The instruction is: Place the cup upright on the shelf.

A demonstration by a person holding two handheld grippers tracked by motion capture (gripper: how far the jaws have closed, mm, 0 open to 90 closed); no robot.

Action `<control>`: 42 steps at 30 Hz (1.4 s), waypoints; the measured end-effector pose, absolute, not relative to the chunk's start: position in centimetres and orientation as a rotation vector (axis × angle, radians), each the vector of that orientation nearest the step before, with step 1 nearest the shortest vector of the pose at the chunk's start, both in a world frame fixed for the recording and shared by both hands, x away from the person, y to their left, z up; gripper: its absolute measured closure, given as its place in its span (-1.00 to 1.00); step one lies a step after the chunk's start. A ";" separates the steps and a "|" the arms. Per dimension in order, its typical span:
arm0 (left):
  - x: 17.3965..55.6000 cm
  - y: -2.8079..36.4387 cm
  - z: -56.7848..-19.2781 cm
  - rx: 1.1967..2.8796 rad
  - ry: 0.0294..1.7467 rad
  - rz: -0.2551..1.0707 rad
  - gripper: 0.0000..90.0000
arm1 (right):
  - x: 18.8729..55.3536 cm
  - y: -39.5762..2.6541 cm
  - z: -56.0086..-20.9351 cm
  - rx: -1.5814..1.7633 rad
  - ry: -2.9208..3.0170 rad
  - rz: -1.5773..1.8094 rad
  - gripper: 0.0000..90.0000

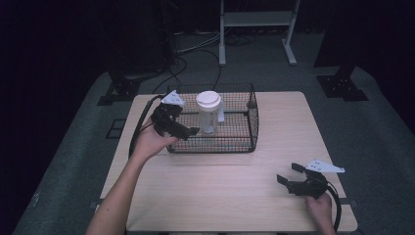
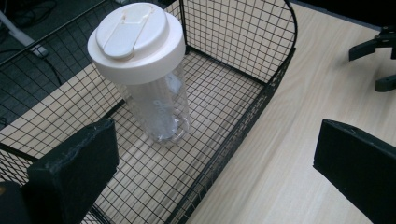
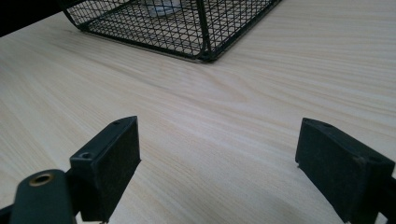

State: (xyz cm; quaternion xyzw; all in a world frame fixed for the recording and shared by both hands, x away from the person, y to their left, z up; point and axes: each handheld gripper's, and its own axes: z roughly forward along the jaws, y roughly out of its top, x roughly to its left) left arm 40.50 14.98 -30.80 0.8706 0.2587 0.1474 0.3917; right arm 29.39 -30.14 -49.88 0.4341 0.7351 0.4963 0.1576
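One clear, white-lidded bottle [image 2: 154, 84] stands upright in the basket [image 2: 243, 126]; both grippers' fingers released.

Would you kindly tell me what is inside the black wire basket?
A clear bottle with a white lid stands upright inside the wire basket. The bottle's contents cannot be judged, and the lid covers its mouth.

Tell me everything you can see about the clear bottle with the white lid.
The bottle is a tall, narrow tumbler of clear plastic, apparently empty, capped by a wide white lid with a flip tab on top. It stands upright on the floor of the black wire basket, touching no wall. The left gripper hovers open at the basket's near left corner, not touching it.
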 end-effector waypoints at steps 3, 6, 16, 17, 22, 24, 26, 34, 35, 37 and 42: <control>40.0 15.1 -31.0 2.218 0.652 0.384 -1.00 | 29.4 -30.1 -49.9 1.240 2.101 1.417 -0.71; 39.4 15.2 -31.3 2.220 0.639 0.377 -1.00 | 29.4 -30.1 -49.9 1.250 2.100 1.416 -0.71; 38.1 15.0 -33.1 2.241 0.596 0.369 -1.00 | 29.3 -30.0 -49.9 1.244 2.108 1.402 -0.71; 38.0 15.0 -33.2 2.234 0.591 0.363 -1.00 | 29.4 -30.0 -49.9 1.241 2.104 1.404 -0.71; 37.2 15.2 -33.7 2.221 0.582 0.362 -1.00 | 29.3 -30.0 -49.9 1.252 2.104 1.404 -0.71; 36.8 15.3 -33.8 2.213 0.579 0.357 -1.00 | 29.4 -30.0 -49.9 1.246 2.102 1.401 -0.71; 36.5 15.4 -34.0 2.216 0.574 0.364 -1.00 | 29.3 -30.0 -49.9 1.251 2.102 1.398 -0.71; 35.6 15.7 -35.3 2.244 0.563 0.376 -1.00 | 29.3 -29.9 -49.9 1.246 2.107 1.387 -0.71; 35.5 15.7 -35.5 2.243 0.565 0.372 -1.00 | 29.3 -29.9 -49.9 1.247 2.106 1.387 -0.71; 35.4 15.8 -35.8 2.242 0.564 0.373 -1.00 | 29.3 -29.9 -49.9 1.248 2.106 1.388 -0.71; 34.9 16.0 -36.5 2.236 0.565 0.366 -1.00 | 29.3 -29.9 -49.9 1.249 2.105 1.390 -0.71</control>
